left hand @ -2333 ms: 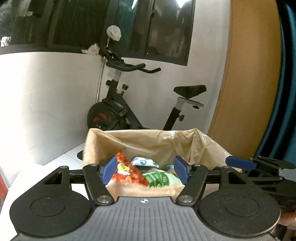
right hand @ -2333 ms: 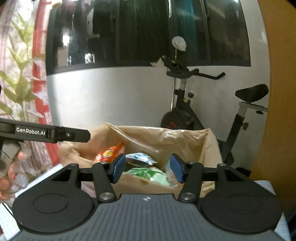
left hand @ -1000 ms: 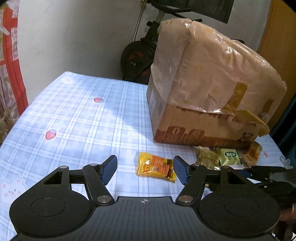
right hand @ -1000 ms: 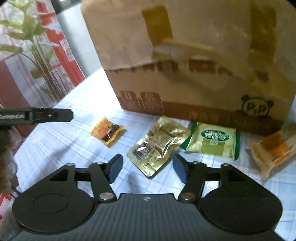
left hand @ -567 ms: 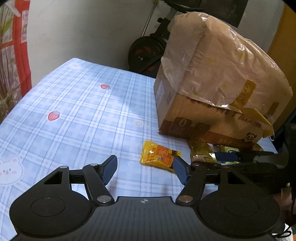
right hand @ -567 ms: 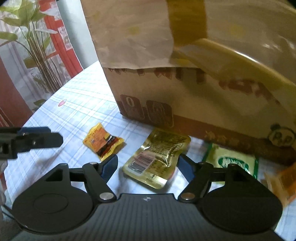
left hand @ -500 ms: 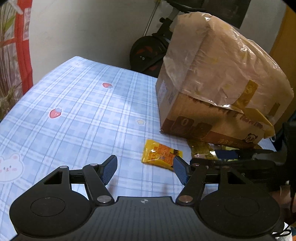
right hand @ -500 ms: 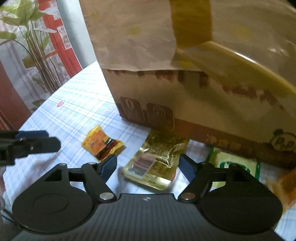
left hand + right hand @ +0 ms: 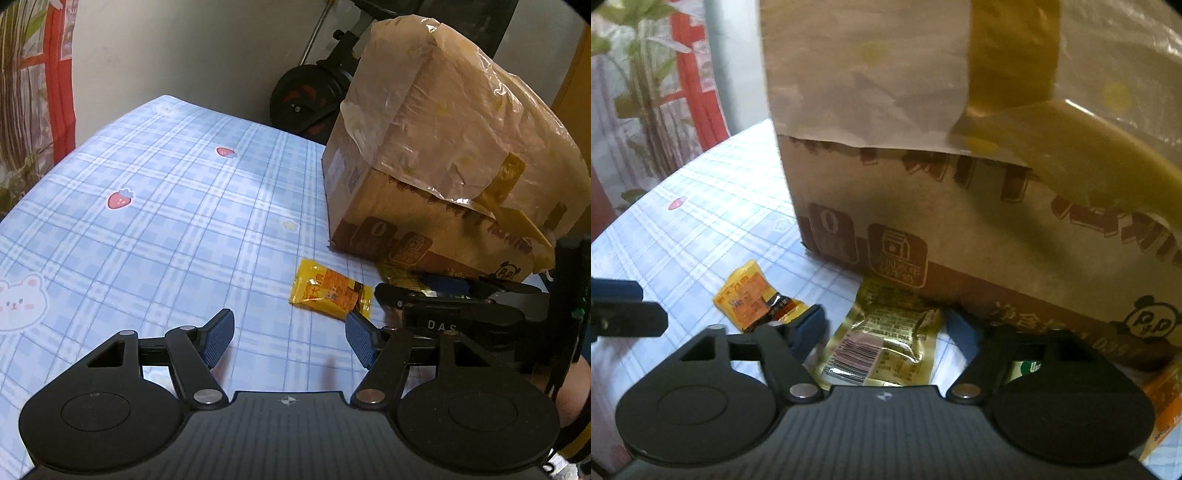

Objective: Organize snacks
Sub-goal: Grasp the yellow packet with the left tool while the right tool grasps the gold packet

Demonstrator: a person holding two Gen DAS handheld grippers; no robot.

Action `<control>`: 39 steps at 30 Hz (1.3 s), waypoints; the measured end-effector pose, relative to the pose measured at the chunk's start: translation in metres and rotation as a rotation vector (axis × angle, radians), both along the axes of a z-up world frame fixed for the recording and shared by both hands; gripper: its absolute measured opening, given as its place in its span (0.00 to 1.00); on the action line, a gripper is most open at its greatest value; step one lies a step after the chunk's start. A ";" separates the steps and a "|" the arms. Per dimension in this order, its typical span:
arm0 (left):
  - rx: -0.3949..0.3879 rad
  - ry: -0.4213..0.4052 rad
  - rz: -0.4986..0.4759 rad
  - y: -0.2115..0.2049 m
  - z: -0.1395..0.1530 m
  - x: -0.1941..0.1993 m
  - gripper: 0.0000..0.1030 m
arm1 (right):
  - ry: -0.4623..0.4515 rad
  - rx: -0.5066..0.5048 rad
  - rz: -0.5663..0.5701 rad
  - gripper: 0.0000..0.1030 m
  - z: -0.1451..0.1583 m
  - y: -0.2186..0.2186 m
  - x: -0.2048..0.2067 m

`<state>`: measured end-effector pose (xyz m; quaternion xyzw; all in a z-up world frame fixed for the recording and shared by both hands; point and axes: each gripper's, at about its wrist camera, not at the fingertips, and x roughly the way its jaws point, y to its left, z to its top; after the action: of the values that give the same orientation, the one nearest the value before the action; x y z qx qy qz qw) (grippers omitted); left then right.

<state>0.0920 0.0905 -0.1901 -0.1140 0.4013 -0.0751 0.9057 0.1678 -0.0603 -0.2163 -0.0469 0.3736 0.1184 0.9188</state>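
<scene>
A cardboard box (image 9: 424,225) lined with a plastic bag stands on the blue checked tablecloth (image 9: 166,221). A yellow-orange snack packet (image 9: 330,293) lies in front of it, just beyond my open, empty left gripper (image 9: 290,334). In the right wrist view my right gripper (image 9: 886,328) is open, its jaws on either side of a gold foil packet (image 9: 882,343) lying flat against the box (image 9: 960,184). The yellow-orange packet (image 9: 753,297) lies to its left. A green packet (image 9: 1027,365) and an orange packet (image 9: 1161,398) show partly at right.
An exercise bike (image 9: 314,99) stands behind the table by the white wall. Red-framed window and plants (image 9: 646,110) are at left. The left gripper's finger (image 9: 617,314) shows at the right view's left edge.
Both grippers came down from over the box to the tabletop. The right gripper has moved forward and lower, so the gold packet now lies between its open jaws. The left gripper shifted slightly.
</scene>
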 end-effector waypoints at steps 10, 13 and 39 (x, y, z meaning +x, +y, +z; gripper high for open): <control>-0.002 0.019 -0.007 -0.008 0.001 -0.001 0.66 | -0.051 0.037 0.095 0.56 -0.001 -0.025 -0.046; -0.025 0.043 -0.015 -0.013 -0.001 0.001 0.66 | -0.059 0.037 0.115 0.55 -0.001 -0.033 -0.060; 0.238 0.037 -0.077 -0.095 -0.020 0.067 0.45 | -0.091 0.141 0.055 0.55 -0.001 -0.067 -0.079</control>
<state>0.1594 -0.0045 -0.2102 0.0085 0.4281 -0.0594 0.9018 0.0885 -0.1274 -0.2177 0.0022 0.3208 0.1673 0.9322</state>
